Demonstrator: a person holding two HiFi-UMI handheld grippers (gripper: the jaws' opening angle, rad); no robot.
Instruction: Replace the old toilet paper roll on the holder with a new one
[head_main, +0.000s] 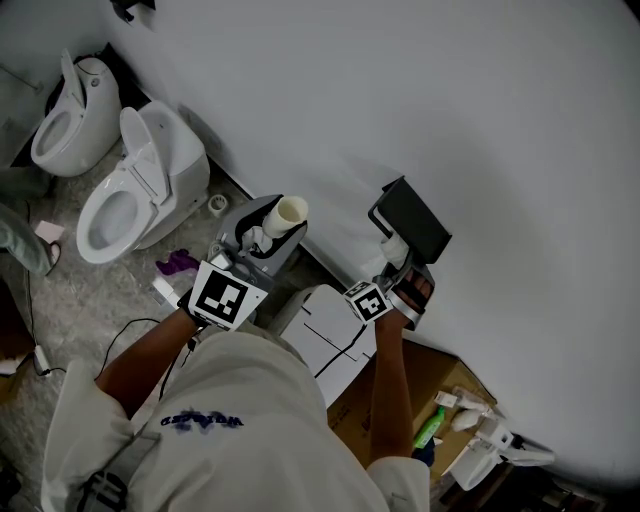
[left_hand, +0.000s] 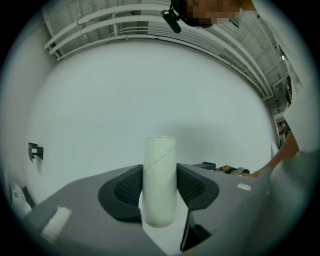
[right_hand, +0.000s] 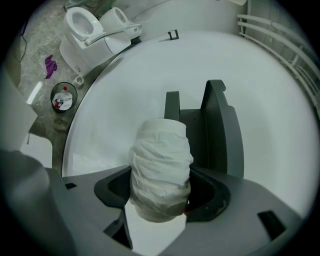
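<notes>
The right gripper (right_hand: 162, 194) is squeezed on the new roll (right_hand: 161, 167). Its two jaws press on the low sides of the roll, and the roll sticks up tall between them. The holder (right_hand: 195, 132) is right in front of this gripper, just behind the roll and a bit to the right. It hangs on the white wall (right_hand: 125, 90). I cannot tell if the roll touches it yet. The roll seems to have only a short way to go, straight ahead.

The right hand is the near one. In the head view the left gripper (head_main: 268, 232) is off to the left, well apart from the holder.

The left gripper is clamped on the old tube (left_hand: 160, 175). The tube stands up straight between the jaws, away from the holder, so the holder looks free for the new roll.

The new roll is white, soft and fat, with crinkly paper all round it. It could squash if gripped hard. The tube is pale card, thin, smooth and hollow, with a slanting seam. The holder is dark grey and looks hard. It has a flat lid (right_hand: 225, 125) tipped up and a thin bar (right_hand: 172, 106) beside it. The bar stands the same way as the roll's long side, so I think the roll must line up with it. The jaw pads are dark and bumpy.
</notes>
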